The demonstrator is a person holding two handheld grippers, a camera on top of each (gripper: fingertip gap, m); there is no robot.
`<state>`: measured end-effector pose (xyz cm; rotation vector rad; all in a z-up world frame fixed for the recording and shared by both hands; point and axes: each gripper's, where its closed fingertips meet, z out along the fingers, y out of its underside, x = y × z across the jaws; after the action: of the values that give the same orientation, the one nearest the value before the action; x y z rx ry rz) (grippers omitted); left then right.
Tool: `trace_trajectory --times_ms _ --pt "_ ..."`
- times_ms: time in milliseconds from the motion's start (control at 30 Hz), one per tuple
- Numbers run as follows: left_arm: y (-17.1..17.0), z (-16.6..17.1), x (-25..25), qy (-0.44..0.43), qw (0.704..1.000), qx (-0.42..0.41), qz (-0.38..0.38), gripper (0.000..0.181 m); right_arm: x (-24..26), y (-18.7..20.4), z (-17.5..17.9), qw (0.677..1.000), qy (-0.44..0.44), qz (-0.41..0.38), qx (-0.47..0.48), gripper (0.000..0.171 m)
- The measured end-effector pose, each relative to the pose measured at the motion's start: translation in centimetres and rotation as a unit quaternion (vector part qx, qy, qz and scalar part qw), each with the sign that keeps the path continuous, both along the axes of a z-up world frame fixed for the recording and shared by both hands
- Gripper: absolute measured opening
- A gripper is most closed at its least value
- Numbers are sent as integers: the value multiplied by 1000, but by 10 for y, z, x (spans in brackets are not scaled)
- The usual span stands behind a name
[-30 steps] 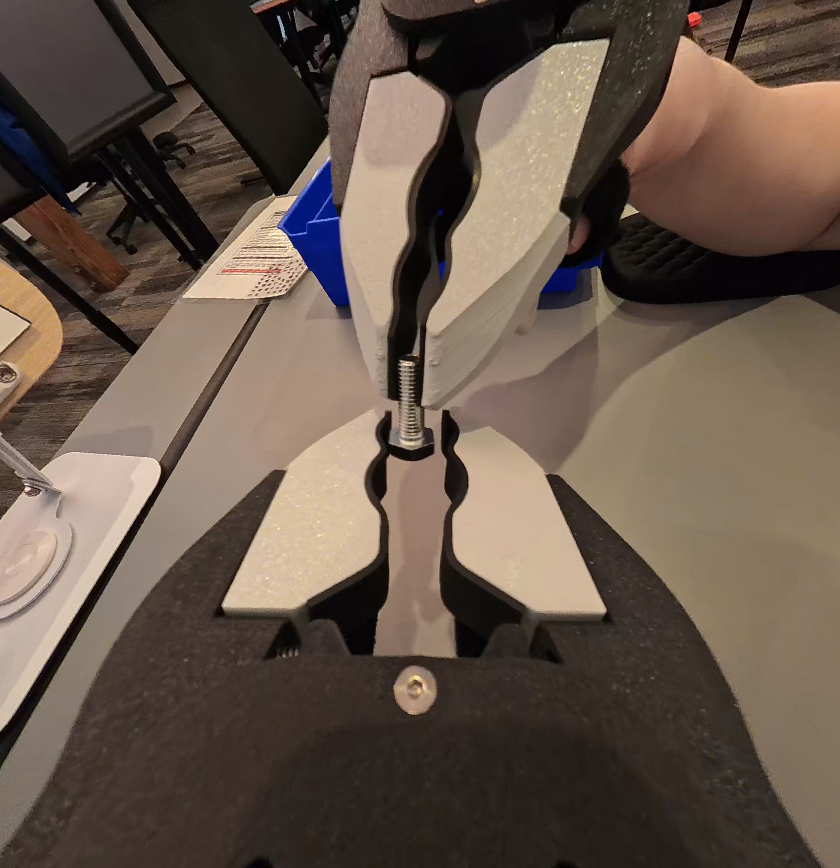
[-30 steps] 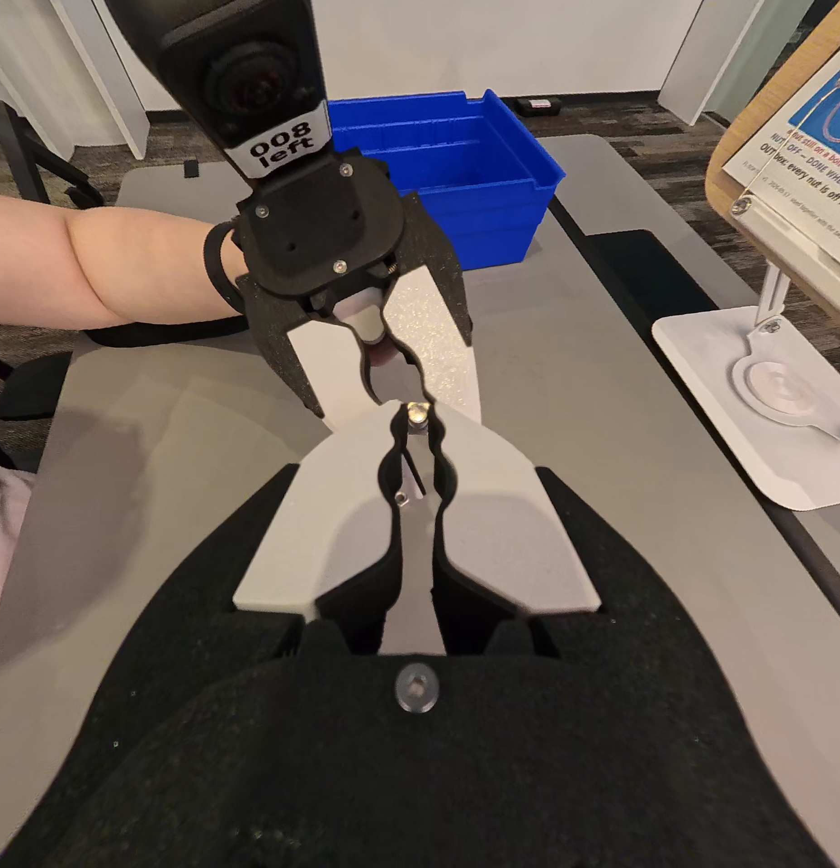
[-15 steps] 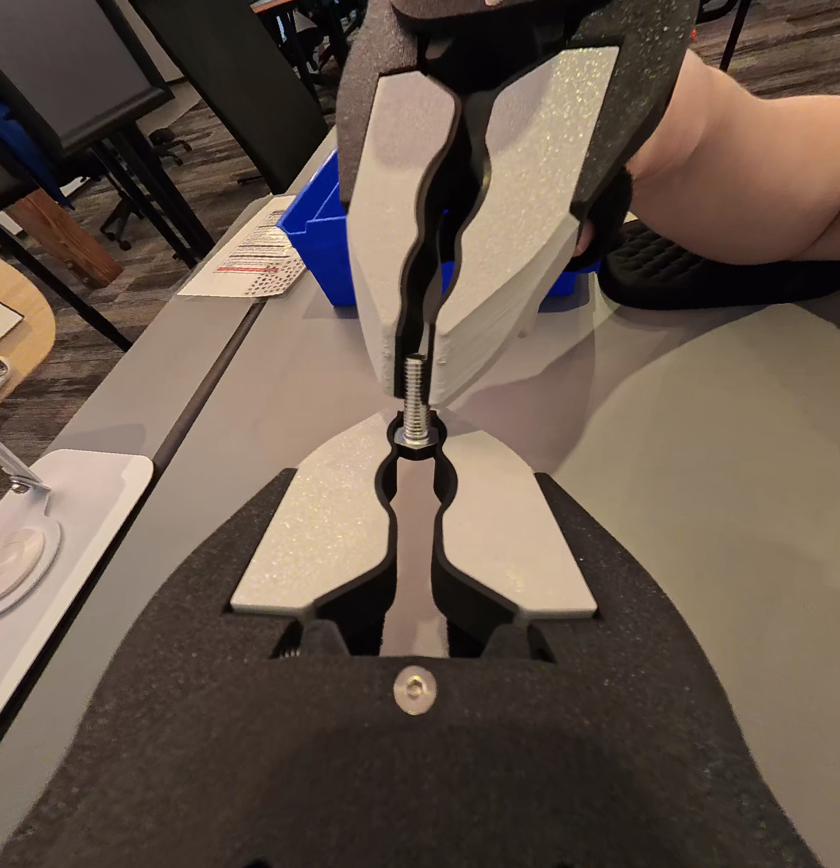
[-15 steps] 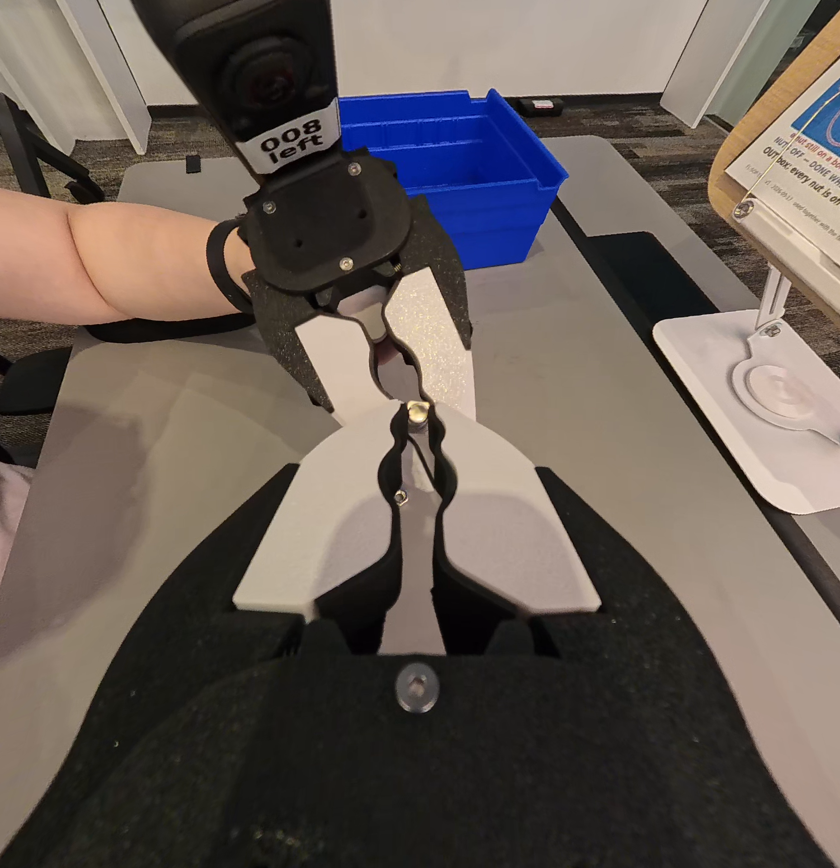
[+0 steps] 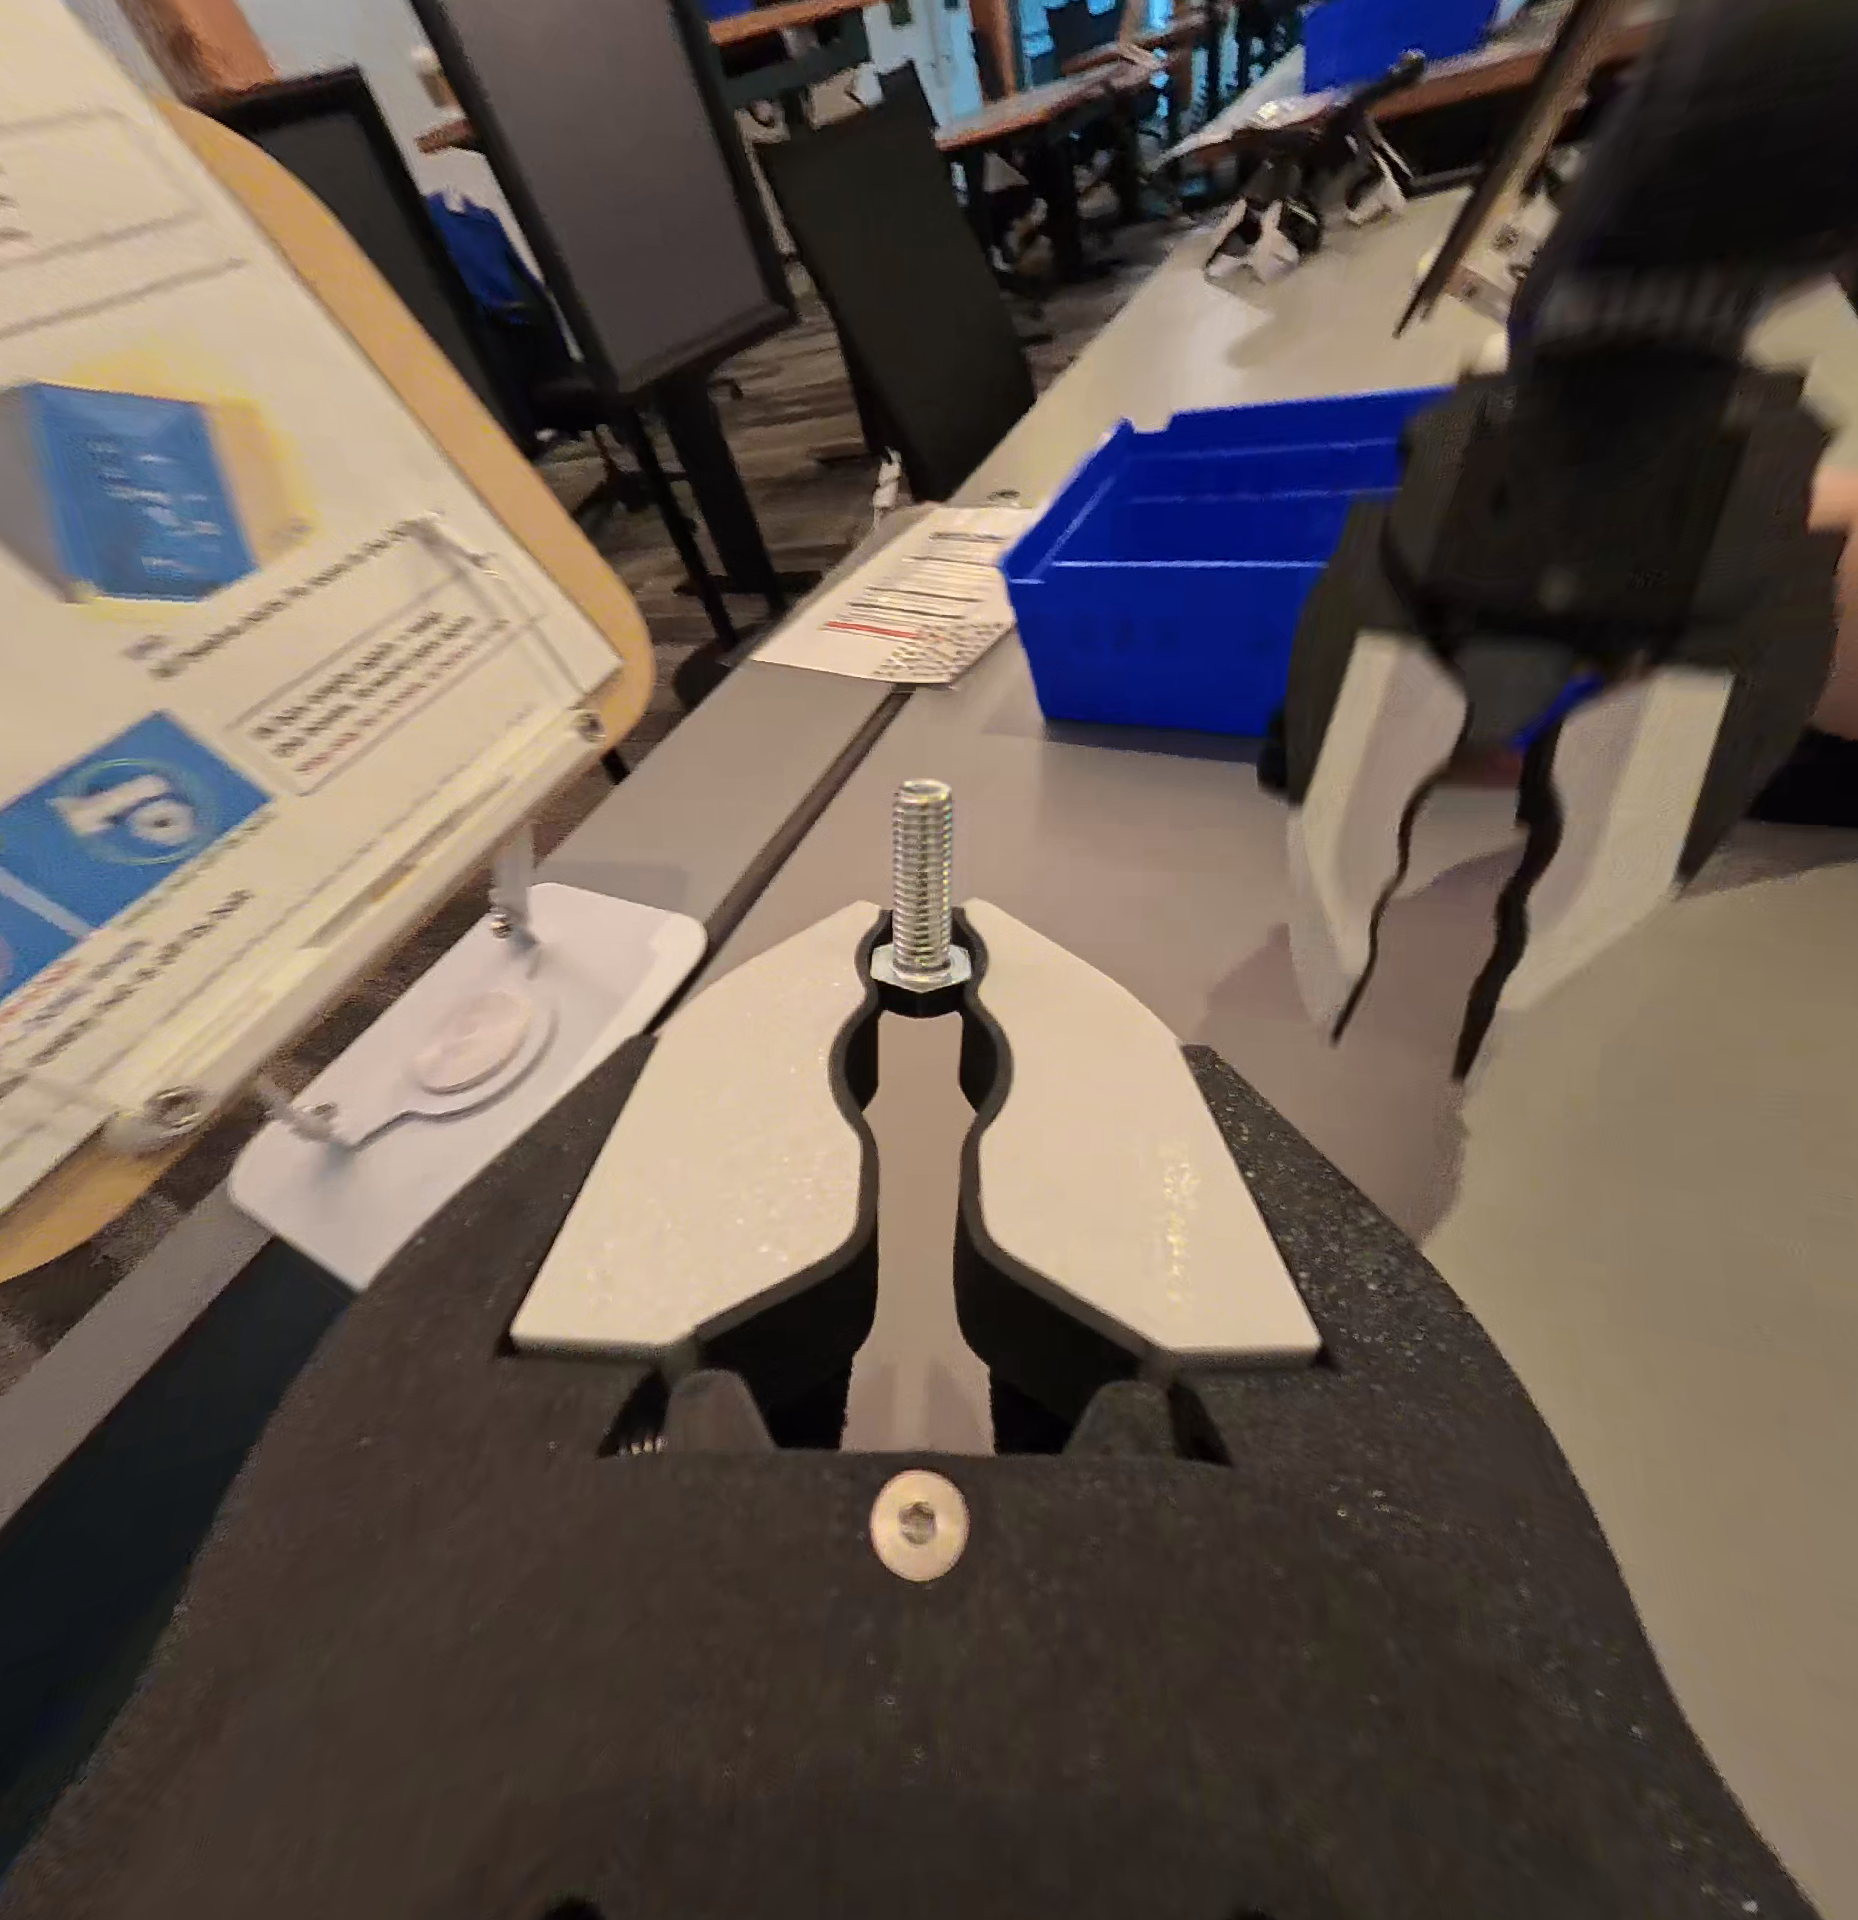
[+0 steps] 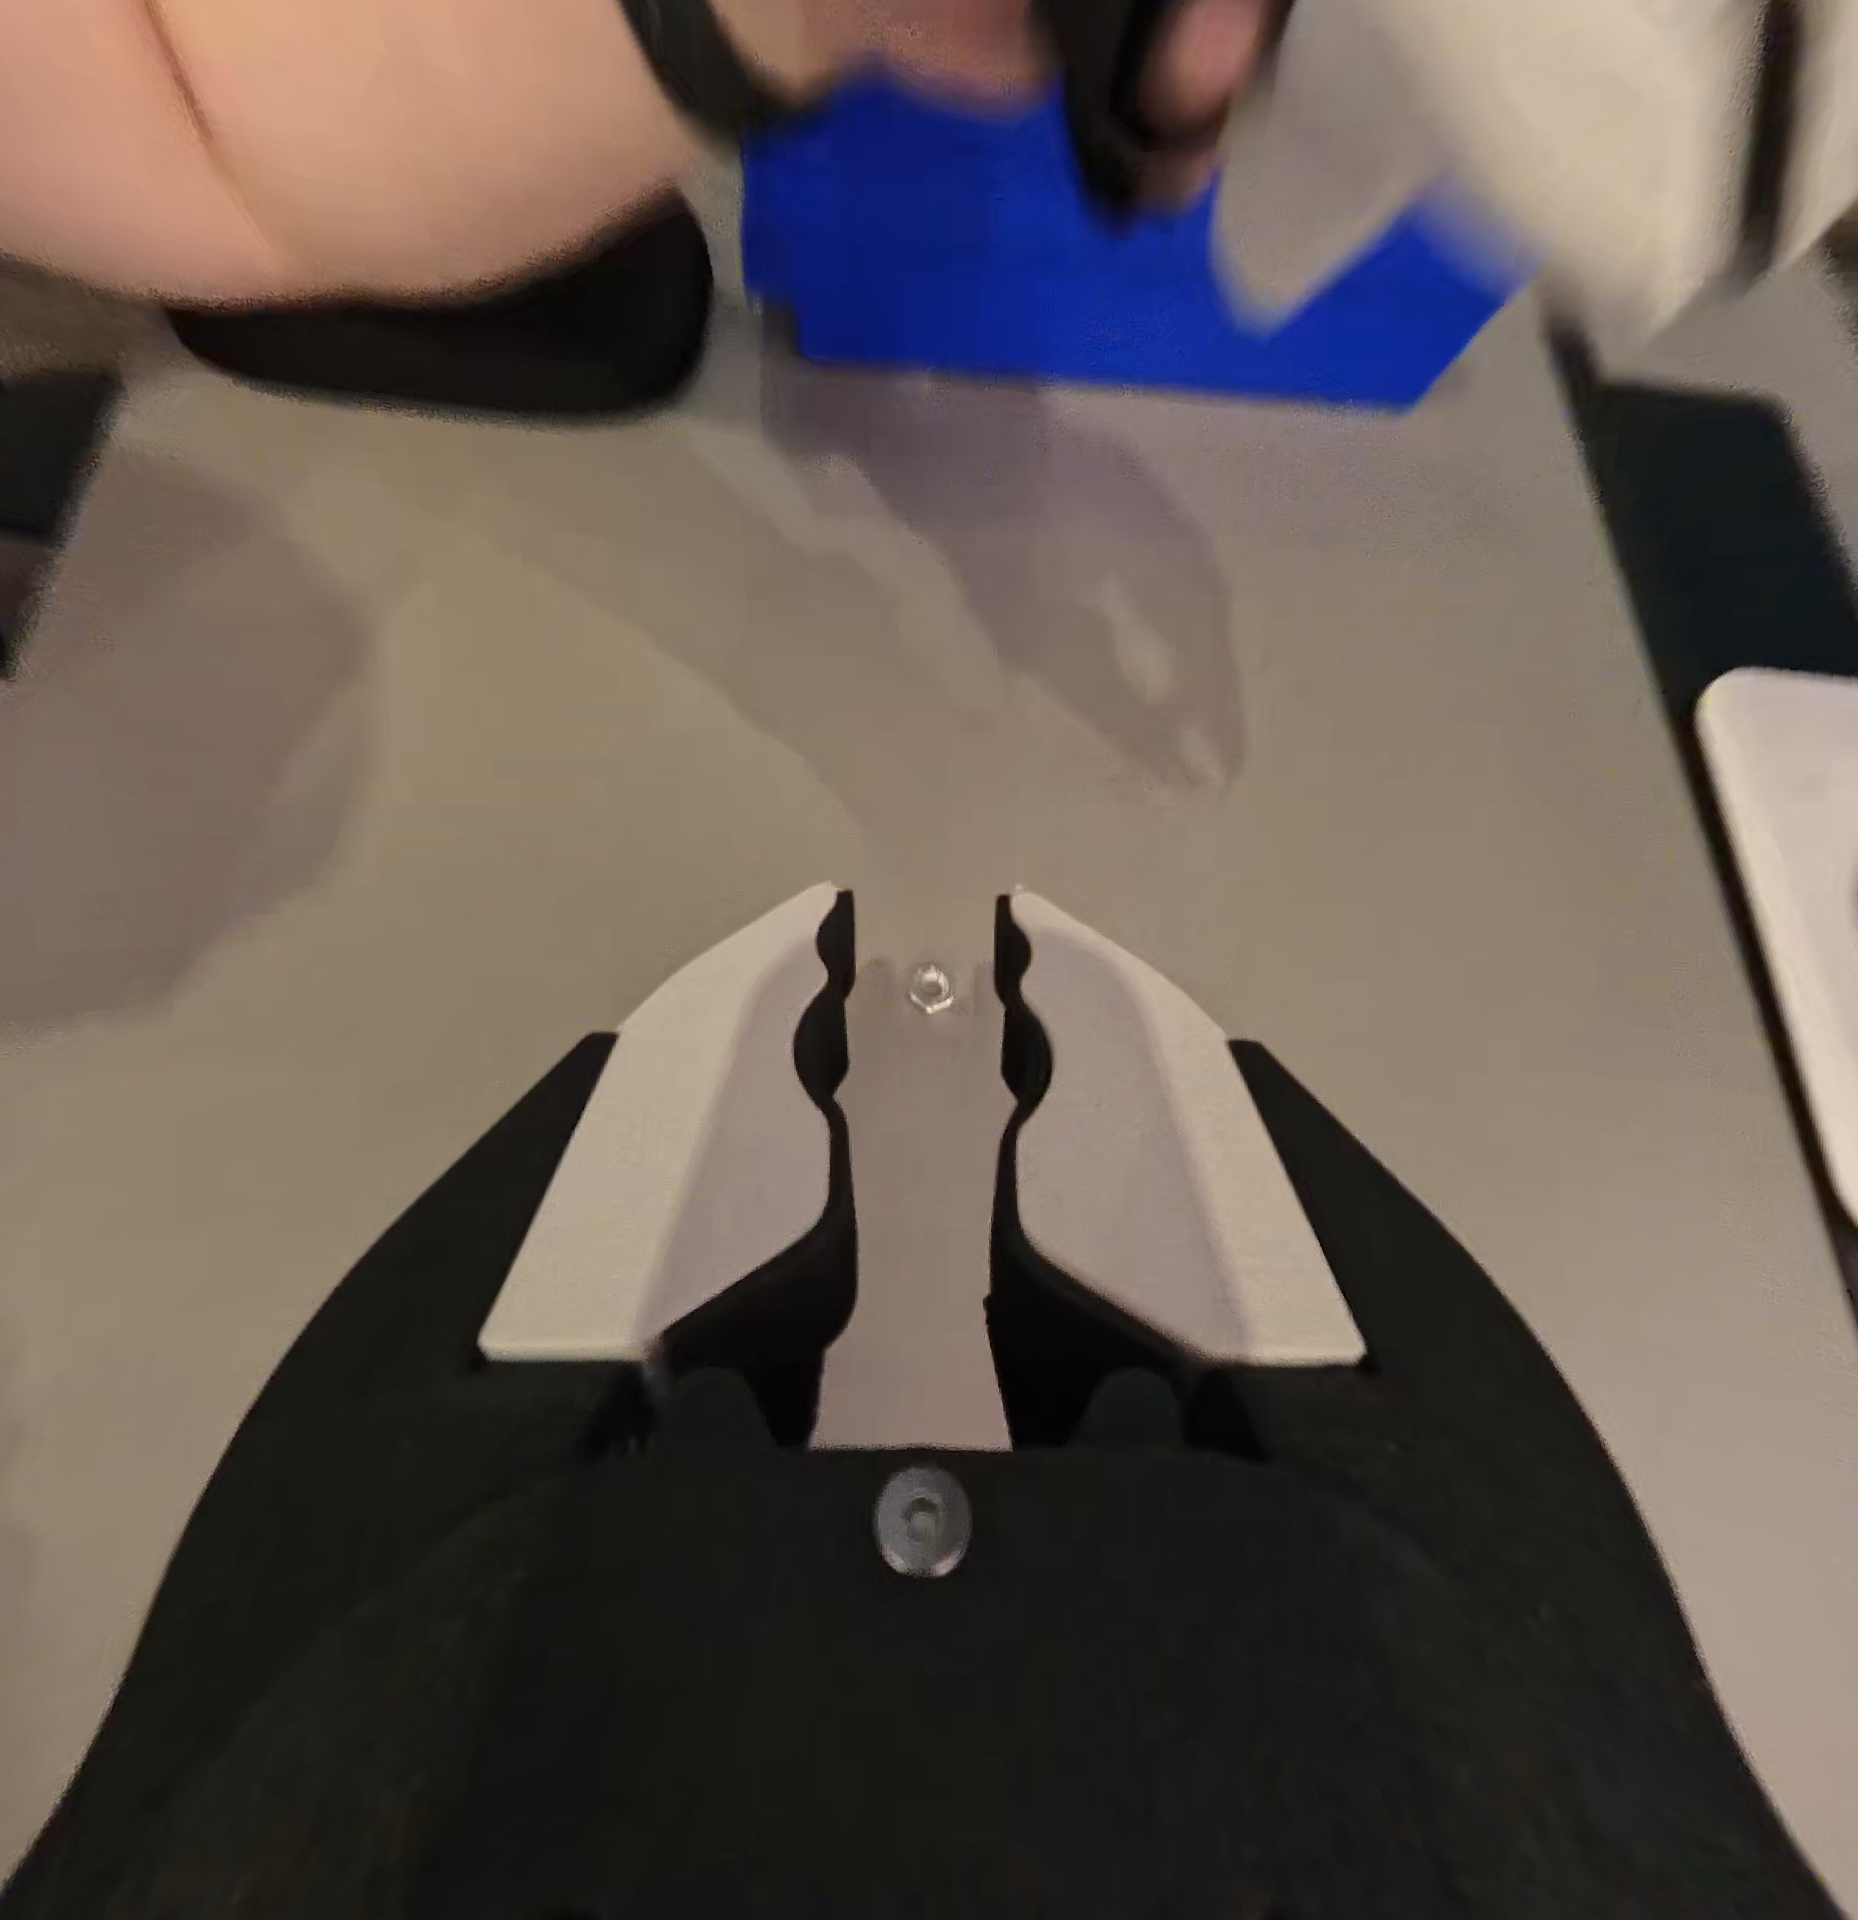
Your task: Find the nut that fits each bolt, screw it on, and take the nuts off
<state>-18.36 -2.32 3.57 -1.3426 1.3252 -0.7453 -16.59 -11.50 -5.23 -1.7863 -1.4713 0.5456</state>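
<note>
My left gripper (image 5: 920, 925) is shut on a silver bolt (image 5: 922, 852). It grips the hex end (image 5: 920, 966), and the thread stands upright and bare above the fingertips. My right gripper (image 6: 925, 914) is open and empty, low over the grey table (image 6: 489, 727). A small silver nut (image 6: 930, 987) lies on the table between its fingertips, touching neither. In the left wrist view the right gripper (image 5: 1408, 1044) hangs open to the right of the bolt, apart from it. A blurred finger (image 6: 1320, 187) of the left gripper shows at the top right of the right wrist view.
A blue bin (image 5: 1164, 644) stands at the back of the table and also shows in the right wrist view (image 6: 1008, 291). A sign board (image 5: 229, 520) on a white base (image 5: 468, 1049) stands off the table's left edge. A paper sheet (image 5: 904, 613) lies beside the bin. A person's arm (image 6: 281, 135) crosses the far side. The gap from one gripper's tips to the other's is roughly 12 cm.
My right gripper let go of the bolt's thread, opened and moved away down over a nut on the table. My left gripper swung left, keeping the bolt.
</note>
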Motion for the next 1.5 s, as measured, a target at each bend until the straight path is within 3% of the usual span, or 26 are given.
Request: trace_trajectory --times_ms 133,300,933,1067,1333,1500 --pt "9 27 -24 -36 999 1 15 9 -7 13 -54 997 -72 -15 3 22" --pt "10 40 -36 -56 998 -3 17 9 -2 15 -89 991 -123 -31 -37 23" --pt "4 10 -16 2 1000 -24 -5 9 -7 20 -104 989 -101 -49 -100 14" --pt "-1 -13 -3 31 998 -41 -25 10 -1 21 -76 992 -84 -48 -78 14" --pt "-47 -44 41 21 988 -89 -124 9 22 4 68 995 90 -48 23 14" --pt "-79 -61 55 62 982 -59 -171 9 31 0 80 994 73 -46 72 14"
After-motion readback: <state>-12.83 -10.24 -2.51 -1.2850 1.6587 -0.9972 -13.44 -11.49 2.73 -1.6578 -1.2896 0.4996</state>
